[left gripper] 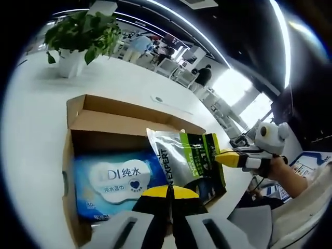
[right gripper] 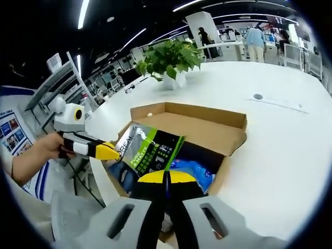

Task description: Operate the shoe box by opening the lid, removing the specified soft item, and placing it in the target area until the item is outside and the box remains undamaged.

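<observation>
The shoe box (left gripper: 78, 155) sat on the white worktop (left gripper: 31, 114) with its lid (left gripper: 124, 111) folded back, flaps standing open. Inside lay a blue pack of wet wipes (left gripper: 114, 181), flat on the bottom, and over its one end leaned a grey, green and black soft pouch (left gripper: 189, 161), its upper edge raised above the box rim.

In the left gripper view, the left gripper (left gripper: 169, 193) had its yellow-tipped fingers pressed together at the lower edge of the pouch; whether they pinched the pouch could not be told. The right gripper (left gripper: 228, 157) came in from the right, held by a hand (left gripper: 277, 166), its fingers clenched on the pouch's far edge.

In the right gripper view, the right gripper (right gripper: 166, 179) showed its fingers closed just at the pouch (right gripper: 150, 148), with the wipes (right gripper: 194, 174) behind, and the left gripper (right gripper: 106, 151) touched the pouch's other side.

A potted plant (left gripper: 78, 39) stood on the worktop well beyond the box. A round grommet (left gripper: 158, 99) was set into the worktop just past the lid. People and desks filled the background.
</observation>
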Demonstrator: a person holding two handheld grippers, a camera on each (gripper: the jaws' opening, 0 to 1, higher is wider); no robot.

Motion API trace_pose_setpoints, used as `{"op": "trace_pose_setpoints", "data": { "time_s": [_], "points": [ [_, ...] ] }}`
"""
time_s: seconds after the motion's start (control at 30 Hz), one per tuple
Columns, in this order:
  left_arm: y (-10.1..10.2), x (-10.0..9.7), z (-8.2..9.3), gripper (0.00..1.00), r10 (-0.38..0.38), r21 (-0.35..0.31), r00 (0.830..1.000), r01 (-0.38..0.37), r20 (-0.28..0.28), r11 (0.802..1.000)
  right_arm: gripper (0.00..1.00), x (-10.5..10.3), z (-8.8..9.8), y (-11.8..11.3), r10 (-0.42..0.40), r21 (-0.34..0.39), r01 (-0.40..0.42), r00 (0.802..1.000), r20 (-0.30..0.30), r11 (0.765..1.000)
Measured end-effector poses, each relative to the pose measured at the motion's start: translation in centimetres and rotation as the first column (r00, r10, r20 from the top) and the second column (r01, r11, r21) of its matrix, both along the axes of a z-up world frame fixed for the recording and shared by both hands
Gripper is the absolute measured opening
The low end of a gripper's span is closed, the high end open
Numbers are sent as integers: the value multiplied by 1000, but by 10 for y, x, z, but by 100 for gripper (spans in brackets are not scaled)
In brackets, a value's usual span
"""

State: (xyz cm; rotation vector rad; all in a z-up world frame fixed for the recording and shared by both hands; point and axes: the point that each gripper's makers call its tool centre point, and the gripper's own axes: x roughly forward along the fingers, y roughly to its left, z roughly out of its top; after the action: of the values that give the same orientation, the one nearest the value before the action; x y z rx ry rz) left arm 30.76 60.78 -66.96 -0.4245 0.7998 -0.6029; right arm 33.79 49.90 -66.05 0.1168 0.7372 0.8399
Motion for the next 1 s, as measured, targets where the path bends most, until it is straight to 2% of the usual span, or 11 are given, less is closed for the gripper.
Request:
{"op": "trace_pose_setpoints", "data": {
  "time_s": [0.43, 1.0],
  "points": [
    [-40, 8, 8, 0, -64, -21, 998, 64, 6, 998, 0, 6, 9, -41, -71, -17, 71, 997, 6, 997],
    [-90, 18, 10, 0, -142, -28, 990, 142, 2, 989, 0, 16, 8, -92, -150, -52, 150, 989, 1, 987]
  ]
}}
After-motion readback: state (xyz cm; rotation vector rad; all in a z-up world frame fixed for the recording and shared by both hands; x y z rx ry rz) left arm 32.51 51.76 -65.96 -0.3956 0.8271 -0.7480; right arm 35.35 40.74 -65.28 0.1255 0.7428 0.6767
